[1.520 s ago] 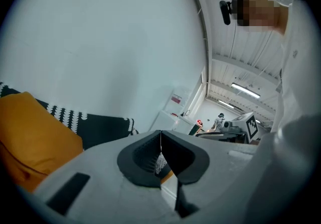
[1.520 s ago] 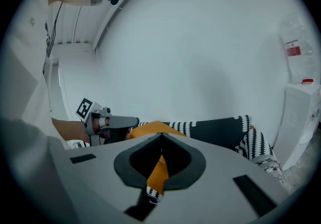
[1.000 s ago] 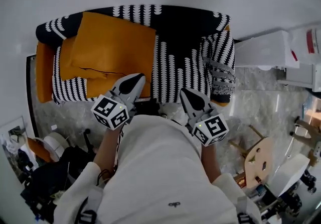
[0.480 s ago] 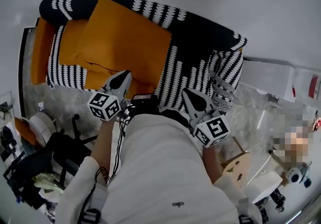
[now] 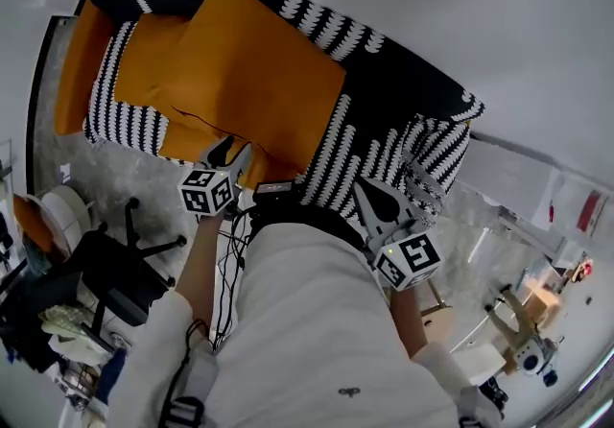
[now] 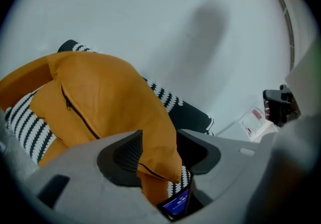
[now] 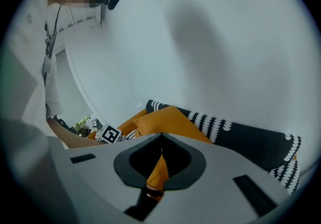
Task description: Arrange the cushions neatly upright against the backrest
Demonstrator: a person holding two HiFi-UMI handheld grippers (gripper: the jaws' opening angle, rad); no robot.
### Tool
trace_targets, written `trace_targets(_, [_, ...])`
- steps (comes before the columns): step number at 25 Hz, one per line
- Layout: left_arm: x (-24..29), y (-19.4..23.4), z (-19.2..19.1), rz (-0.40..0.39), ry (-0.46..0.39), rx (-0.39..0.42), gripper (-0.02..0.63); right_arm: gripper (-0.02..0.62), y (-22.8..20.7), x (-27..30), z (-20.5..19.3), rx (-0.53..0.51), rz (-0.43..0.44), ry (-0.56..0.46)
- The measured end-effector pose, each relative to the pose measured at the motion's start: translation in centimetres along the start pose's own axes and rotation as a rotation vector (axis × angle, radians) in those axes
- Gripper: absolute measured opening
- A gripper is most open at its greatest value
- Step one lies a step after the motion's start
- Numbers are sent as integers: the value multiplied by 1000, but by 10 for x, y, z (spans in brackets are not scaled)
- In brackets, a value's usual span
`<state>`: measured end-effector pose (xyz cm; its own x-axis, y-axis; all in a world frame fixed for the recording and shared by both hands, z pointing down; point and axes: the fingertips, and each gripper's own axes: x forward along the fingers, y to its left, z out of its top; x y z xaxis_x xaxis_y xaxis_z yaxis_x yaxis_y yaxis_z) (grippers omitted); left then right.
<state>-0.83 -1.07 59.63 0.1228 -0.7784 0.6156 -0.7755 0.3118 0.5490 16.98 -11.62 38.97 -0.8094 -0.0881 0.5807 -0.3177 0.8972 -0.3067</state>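
**Ana:** Where is the big orange square cloth cushion [image 5: 259,81]?

**Ben:** It is on the black sofa with white marks [image 5: 413,90]. It leans back on the backrest, tilted, near the middle. Its low corner points out toward you.

**Ana:** What is my left tool [image 5: 233,150] doing?

**Ben:** Your left tool is down at that low corner. Its jaws have just been opening, and now they stand apart. The corner of the cushion sits between them, but the pads do not squeeze it. In the left gripper view you can see the dark zip [image 6: 75,112] on the cushion.

**Ana:** And my right tool [image 5: 366,190]?

**Ben:** Your right tool is closed, tips together, with nothing in it. It hangs in front of the sofa seat, to the right of the big cushion and apart from it.

**Ana:** Is there more on the sofa?

**Ben:** Yes. A second orange cushion [image 5: 144,42] is partly hidden by the big one, on its left side. A black-and-white striped cushion [image 5: 422,143] is at the right end, by the armrest. A small dark phone with a blue lit screen [image 6: 176,203] shows just under your left tool
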Motion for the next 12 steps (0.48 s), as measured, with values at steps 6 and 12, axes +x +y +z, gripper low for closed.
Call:
trace_targets(6, [26,43,-27,107,57,-138,295,8,-7,-7,-17,28,-53,61])
trace_targets(12, [51,76,-45,158,91,-317,356,8,-15,-20,-34,75,-118,87])
